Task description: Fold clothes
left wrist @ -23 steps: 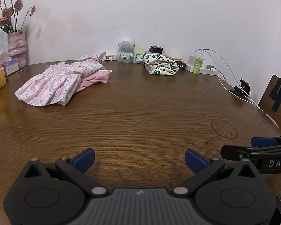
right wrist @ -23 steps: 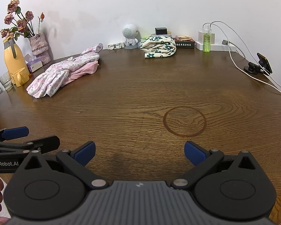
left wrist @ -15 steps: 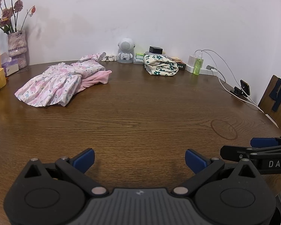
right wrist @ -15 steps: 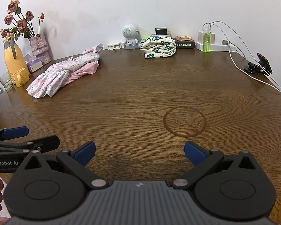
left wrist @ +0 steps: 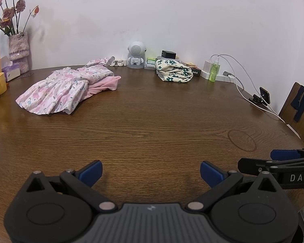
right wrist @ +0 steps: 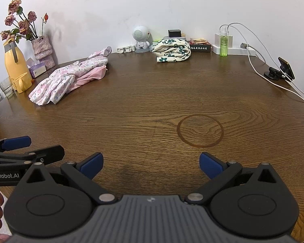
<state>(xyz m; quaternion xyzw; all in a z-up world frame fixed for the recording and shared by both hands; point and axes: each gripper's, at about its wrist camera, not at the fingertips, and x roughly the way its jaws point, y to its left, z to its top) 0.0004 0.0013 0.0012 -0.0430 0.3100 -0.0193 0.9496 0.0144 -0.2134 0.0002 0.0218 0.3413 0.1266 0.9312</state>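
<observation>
Wood-grain surface (left wrist: 152, 121) against a white wall, clutter lined up along the far edge. Both tongs spread as wide as they go, nothing between the pads: left tongs (left wrist: 151, 169) and right tongs (right wrist: 151, 163) each sit low over bare wood at the near edge, side by side (each shows in the other's view, at the frame edge). Pink floral dress (left wrist: 64, 89) lies crumpled in the upper left of both views, well apart from either tongs, on top of a plain pink garment (left wrist: 105, 84) that pokes out on its right side. Dress long axis runs diagonally, hem toward lower left, neck end toward the wall at upper centre. My read: left tongs are the nearer pair, since the dress looks larger and less off to the side in the left wrist view. Second garment, cream with dark green flowers (right wrist: 173, 49), is bundled at the far wall, upper centre, just beside a small white robot figure (right wrist: 141, 39); looks already bundled or folded, can't tell which. Hard to make out: where the dress sleeves and hem edges are under the ruffles, and how much of the pink garment is buried. Person's fingers barely visible at the frame corners.
</observation>
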